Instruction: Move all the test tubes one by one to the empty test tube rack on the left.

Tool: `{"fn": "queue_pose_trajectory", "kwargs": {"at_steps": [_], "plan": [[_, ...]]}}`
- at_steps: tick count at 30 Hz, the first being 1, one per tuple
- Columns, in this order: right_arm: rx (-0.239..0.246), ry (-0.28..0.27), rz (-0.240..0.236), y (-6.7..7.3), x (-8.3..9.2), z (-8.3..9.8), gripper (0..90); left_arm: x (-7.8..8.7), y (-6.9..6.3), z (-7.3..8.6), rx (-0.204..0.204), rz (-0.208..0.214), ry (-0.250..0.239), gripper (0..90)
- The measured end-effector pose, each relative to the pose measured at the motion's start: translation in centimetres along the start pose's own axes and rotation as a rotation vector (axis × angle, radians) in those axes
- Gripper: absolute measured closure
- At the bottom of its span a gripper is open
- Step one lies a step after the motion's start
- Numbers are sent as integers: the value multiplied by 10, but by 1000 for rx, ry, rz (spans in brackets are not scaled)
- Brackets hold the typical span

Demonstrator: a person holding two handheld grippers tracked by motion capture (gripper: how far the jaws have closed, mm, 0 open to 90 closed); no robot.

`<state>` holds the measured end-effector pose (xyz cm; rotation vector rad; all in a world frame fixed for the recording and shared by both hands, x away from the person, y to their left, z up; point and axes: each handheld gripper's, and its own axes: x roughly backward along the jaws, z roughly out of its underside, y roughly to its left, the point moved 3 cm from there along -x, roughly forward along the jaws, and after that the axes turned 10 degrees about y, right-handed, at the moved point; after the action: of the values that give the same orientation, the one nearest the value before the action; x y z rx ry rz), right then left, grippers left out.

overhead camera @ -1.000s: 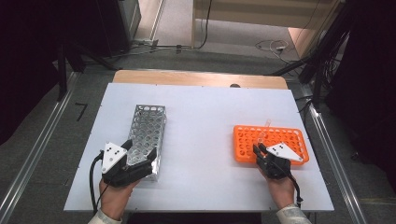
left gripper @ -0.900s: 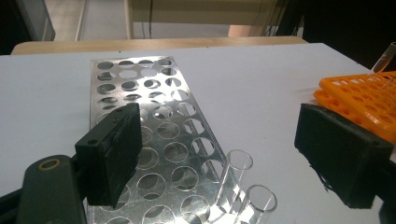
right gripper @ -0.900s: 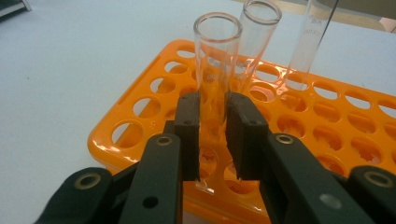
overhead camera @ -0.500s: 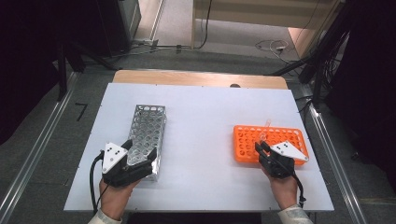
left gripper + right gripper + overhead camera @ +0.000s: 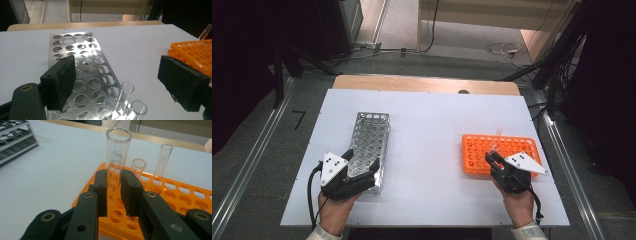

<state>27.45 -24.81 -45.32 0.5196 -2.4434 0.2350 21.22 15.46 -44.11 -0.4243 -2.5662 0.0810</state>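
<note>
While right gripper (image 5: 114,192) clamps a glass tube (image 5: 117,157) above orange rack (image 5: 175,195), left gripper (image 5: 117,82) wide at metal rack (image 5: 82,75).

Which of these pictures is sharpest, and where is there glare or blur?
Right gripper view: crisp on the held glass tube, background soft. Left gripper view: the metal rack glints with reflections, and the near jaws look blurred. High view: evenly lit white table, dark surroundings, slightly soft overall.

Metal rack (image 5: 368,142) at 9 o'clock looks like shiny polished steel, pretty reflective. Orange rack (image 5: 502,150) at 3 o'clock is smooth plastic. Test tube (image 5: 117,157) is clear glossy glass; jaws are matt black with rough-looking pads. Tabletop (image 5: 432,130) is matt white.
</note>
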Motion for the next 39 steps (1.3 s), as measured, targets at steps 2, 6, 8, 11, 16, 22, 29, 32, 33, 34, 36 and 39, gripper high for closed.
{"fn": "queue_pose_trajectory", "kwargs": {"at_steps": [2,6,8,11,16,22,29,32,33,34,36,39], "plan": [[3,-5,-14,2,3,-1,735,0,-1,0,-3,4,-2,148],[2,-4,-55,9,7,-2,735,1,-4,-1,-3,9,-4,148],[-5,0,-88,12,7,-2,735,2,-5,-2,-4,16,-6,148],[1,4,-110,18,7,-2,735,2,-8,-3,-12,25,-7,148],[26,9,-139,30,6,-3,737,2,-12,-4,-18,41,-8,148],[62,24,-178,48,2,-3,737,2,-18,-4,-34,58,-6,148],[104,27,-211,65,-3,-3,738,1,-27,-6,-54,77,-6,149],[114,30,-223,72,-5,-4,738,0,-32,-6,-70,88,-2,151],[117,33,-229,75,-6,-4,738,0,-34,-6,-69,92,-4,151],[125,33,-235,78,-7,-4,738,-1,-35,-6,-74,96,0,151],[137,37,-245,83,-9,-4,738,-2,-38,-7,-78,101,-1,151],[152,45,-259,91,-12,-4,738,-4,-42,-7,-86,111,2,151]]}}
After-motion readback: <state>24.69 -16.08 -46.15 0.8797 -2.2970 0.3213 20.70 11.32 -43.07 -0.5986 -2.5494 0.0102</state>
